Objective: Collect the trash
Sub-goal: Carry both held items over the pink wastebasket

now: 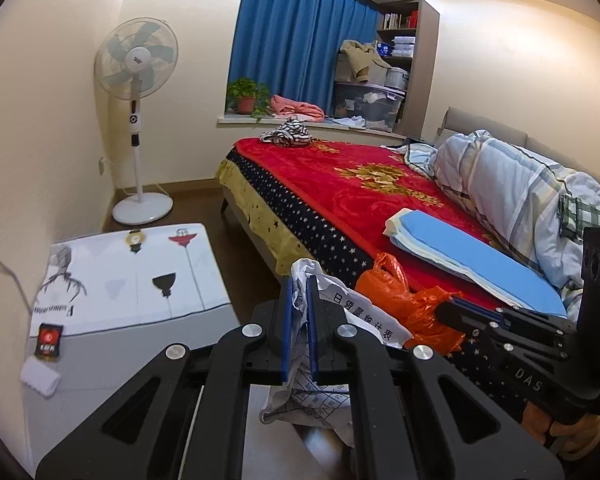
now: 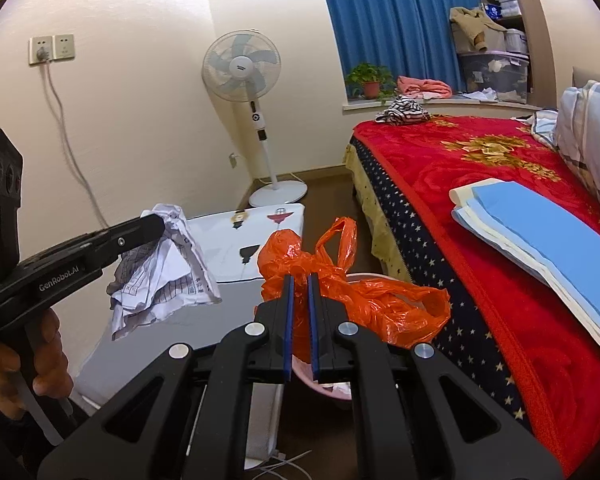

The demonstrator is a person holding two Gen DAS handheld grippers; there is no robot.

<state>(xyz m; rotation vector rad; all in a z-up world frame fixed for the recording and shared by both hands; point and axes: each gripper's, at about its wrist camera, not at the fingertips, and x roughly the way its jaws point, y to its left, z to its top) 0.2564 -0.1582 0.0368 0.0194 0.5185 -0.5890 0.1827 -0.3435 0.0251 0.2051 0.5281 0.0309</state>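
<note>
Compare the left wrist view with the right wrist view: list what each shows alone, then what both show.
Left wrist only: a small red-and-black packet on the white printed cabinet top.

Right wrist only: a pair of wall sockets, a pink plastic bin beneath the bag, and the hand holding the left gripper.

Both: the crumpled printed paper, orange plastic bag, white standing fan and red blanket.

Orange bag (image 2: 352,292) in right claw (image 2: 300,292)
</note>
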